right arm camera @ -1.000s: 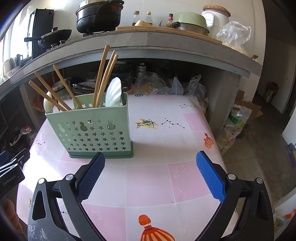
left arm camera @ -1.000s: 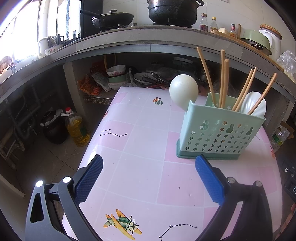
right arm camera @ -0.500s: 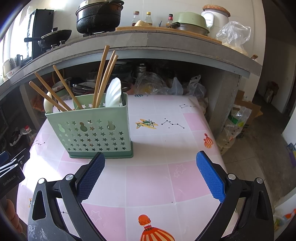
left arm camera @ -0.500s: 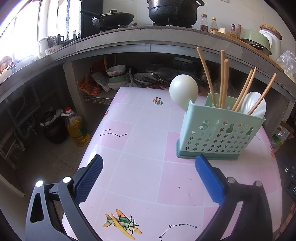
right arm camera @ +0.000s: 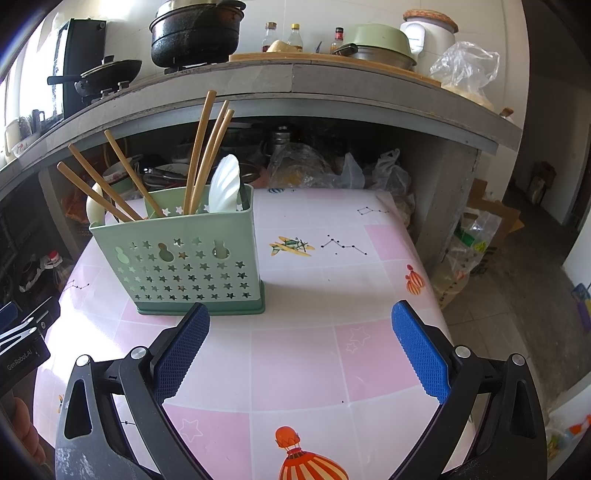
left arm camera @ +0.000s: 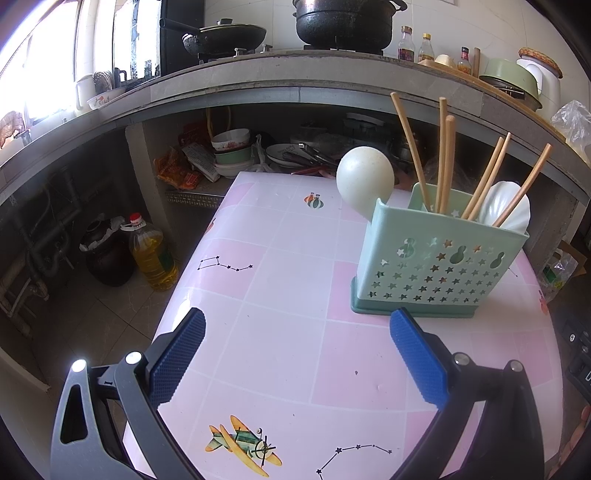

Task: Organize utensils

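Utensils stand gathered in a green perforated caddy (left arm camera: 439, 258) set upright on the pink-and-white tiled worktop (left arm camera: 295, 332), toward its far half. Six wooden chopsticks (right arm camera: 199, 147) lean out of the caddy at differing angles, three to one side and three to the other. A white ladle (left arm camera: 364, 177) rises above the caddy's rim at the end nearest the left claw, and a white scalloped spoon (right arm camera: 224, 188) stands at the opposite end. The left claw (left arm camera: 295, 354) hangs over the near part of the worktop with its blue pads (left arm camera: 177, 356) wide apart and nothing between them; the caddy sits just beyond its right pad. The right claw (right arm camera: 301, 349) is likewise spread wide and empty, with the caddy just past its left pad. Behind the worktop runs a concrete counter (right arm camera: 332, 88) carrying a black pot (right arm camera: 197, 33), a wok (left arm camera: 225, 35) and bottles (right arm camera: 291, 35). A yellow oil jug (left arm camera: 149, 254) stands on the floor beside the worktop.
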### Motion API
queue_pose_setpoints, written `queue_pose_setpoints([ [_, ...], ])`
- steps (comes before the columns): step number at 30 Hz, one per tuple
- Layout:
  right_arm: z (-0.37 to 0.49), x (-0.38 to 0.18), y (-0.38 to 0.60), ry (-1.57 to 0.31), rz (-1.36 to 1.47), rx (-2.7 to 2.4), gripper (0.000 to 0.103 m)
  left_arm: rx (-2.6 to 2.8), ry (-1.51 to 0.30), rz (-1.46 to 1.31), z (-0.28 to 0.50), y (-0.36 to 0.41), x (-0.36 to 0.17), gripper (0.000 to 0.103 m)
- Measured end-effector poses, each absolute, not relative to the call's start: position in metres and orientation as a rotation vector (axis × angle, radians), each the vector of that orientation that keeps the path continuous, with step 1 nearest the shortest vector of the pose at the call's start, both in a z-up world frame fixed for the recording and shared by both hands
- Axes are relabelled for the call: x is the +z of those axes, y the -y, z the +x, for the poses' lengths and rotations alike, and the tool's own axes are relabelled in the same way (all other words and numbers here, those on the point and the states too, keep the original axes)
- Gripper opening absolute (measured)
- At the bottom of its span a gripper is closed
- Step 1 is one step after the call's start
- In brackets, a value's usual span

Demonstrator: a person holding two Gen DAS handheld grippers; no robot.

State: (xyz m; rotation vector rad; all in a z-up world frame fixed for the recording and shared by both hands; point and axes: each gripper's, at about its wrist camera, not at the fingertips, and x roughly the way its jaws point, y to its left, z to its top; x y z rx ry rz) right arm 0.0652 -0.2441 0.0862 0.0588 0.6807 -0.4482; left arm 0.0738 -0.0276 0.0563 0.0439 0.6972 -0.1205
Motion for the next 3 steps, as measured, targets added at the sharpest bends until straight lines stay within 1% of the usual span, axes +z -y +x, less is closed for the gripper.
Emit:
queue_pose_setpoints([
  [3, 0.0654, 0.0859, 0.2444, -0.681, 0.059, -0.447, 0.095, -0.120, -0.698, 0.043, 0.0736, 0.0281, 0.0561, 0.097],
])
